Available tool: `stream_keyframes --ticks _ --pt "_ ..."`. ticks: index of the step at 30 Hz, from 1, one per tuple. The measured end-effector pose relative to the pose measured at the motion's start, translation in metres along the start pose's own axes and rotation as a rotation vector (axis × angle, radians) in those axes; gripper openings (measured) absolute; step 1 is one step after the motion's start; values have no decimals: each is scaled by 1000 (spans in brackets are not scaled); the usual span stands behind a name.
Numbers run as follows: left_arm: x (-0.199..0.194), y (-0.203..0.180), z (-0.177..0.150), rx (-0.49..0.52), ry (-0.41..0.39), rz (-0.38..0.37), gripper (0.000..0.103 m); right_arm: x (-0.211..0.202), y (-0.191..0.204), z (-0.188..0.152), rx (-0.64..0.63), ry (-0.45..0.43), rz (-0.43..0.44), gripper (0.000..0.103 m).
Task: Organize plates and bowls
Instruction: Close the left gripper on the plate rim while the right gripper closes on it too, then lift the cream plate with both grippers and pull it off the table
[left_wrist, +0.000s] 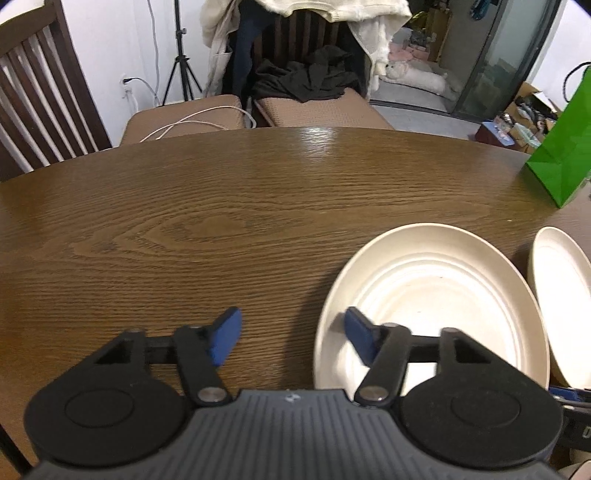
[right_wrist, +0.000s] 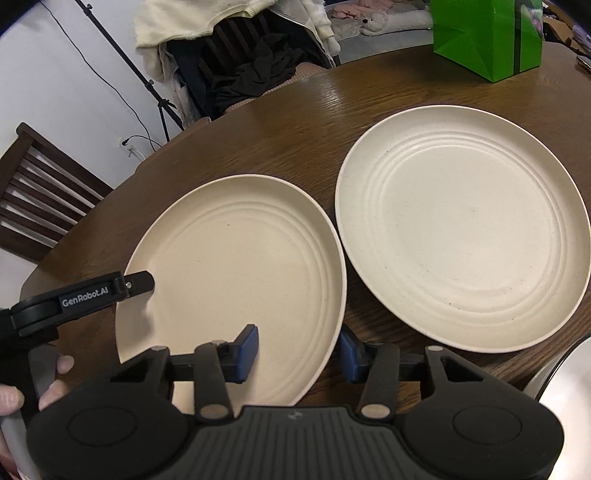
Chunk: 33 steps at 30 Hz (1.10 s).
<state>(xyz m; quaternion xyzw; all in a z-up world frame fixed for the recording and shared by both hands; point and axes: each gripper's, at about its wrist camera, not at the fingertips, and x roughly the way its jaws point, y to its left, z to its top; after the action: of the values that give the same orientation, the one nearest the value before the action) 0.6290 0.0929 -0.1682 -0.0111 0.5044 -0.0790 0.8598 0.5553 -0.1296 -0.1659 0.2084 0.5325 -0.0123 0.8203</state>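
Two plates (right_wrist: 236, 258) (right_wrist: 458, 225) lie side by side, seemingly just apart, on the table (right_wrist: 295, 122), a bag (right_wrist: 487, 37) behind them

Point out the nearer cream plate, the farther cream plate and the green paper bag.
Nearer cream plate (right_wrist: 236, 266), right wrist view, on its flat centre.
Farther cream plate (right_wrist: 461, 229), right wrist view, on its flat centre.
Green paper bag (right_wrist: 480, 33), right wrist view, on its front panel.

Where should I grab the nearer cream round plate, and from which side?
Grip the raised rim of the nearer cream round plate at its near edge, coming from above: it lies flat on the wooden table, one finger inside, one outside, as both grippers already straddle it.
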Motion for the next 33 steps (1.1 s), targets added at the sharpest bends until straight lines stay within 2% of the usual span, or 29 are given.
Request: stream_keyframes --ticks 2,4,7,11,22,33 --pt "-1 -1 0 2 -2 -38 28 0 -2 1 4 -1 -1 40" --pt "-2 -3 0 0 -2 -71 16 0 -2 0 4 -3 -4 36" --pt "-1 -10 -2 15 -16 -44 17 0 -2 -1 2 -4 -11 25" --pt "-4 -15 -4 25 -22 -26 17 -1 -2 -2 -9 -12 -40 15" --pt "-17 -15 -3 13 -62 2 17 -4 -3 -8 -30 -39 -13 14" --pt "-50 -17 3 7 -121 6 17 -21 0 -4 -41 -81 21 14"
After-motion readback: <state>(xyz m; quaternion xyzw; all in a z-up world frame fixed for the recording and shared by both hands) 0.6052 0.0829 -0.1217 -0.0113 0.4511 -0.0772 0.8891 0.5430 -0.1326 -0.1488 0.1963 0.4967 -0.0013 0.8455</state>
